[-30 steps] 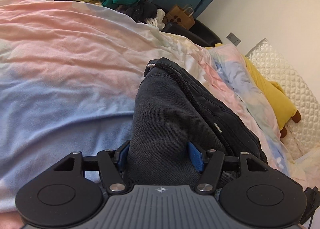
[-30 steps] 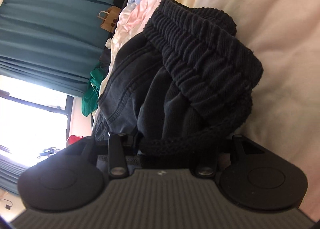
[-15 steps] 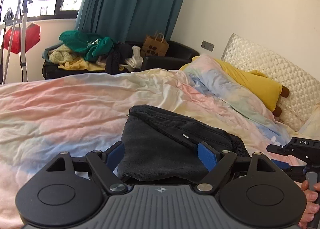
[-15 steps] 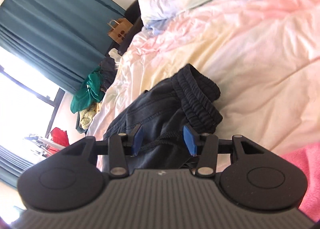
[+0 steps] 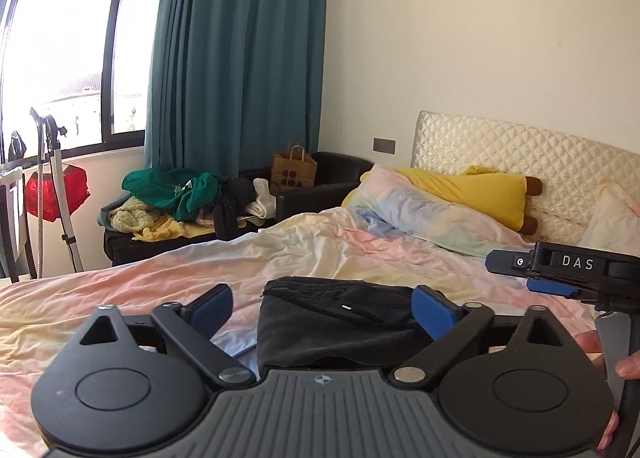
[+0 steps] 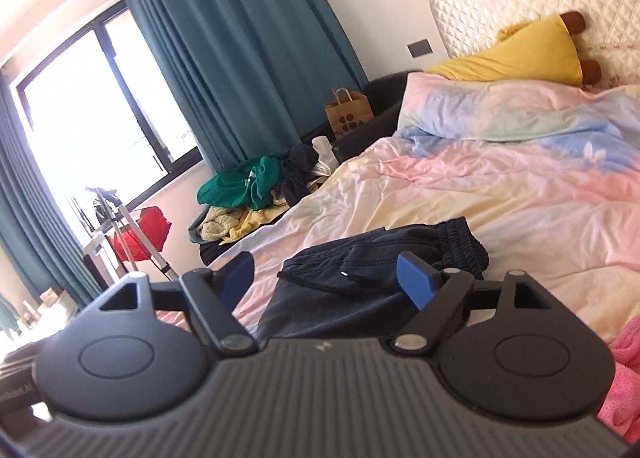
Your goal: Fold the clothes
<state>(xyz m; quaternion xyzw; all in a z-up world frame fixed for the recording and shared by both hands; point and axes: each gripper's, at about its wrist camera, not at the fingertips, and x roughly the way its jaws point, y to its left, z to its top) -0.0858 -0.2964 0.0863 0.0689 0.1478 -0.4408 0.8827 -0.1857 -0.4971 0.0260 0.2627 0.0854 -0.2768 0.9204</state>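
Folded dark shorts [image 5: 336, 322] [image 6: 360, 290] with a ribbed waistband lie on the pastel bedspread [image 5: 120, 290] [image 6: 500, 193]. My left gripper [image 5: 322, 306] hovers above and behind them, its jaws opening wide, blue pads clear of the cloth. My right gripper [image 6: 328, 276] also hangs above the shorts with its jaws opening and nothing between them. In the left wrist view the right gripper [image 5: 532, 274] shows at the right edge, held by a hand [image 5: 624, 366].
A heap of clothes [image 5: 176, 197] [image 6: 256, 181] and a paper bag [image 5: 294, 173] sit on a dark couch beyond the bed. A yellow plush toy [image 5: 480, 193] and pillows lie by the quilted headboard [image 5: 520, 149]. Pink cloth [image 6: 624, 362] lies at the right.
Both grippers let go of the shorts, opened and rose back away from them, rolling level. The shorts now lie folded on the bed.
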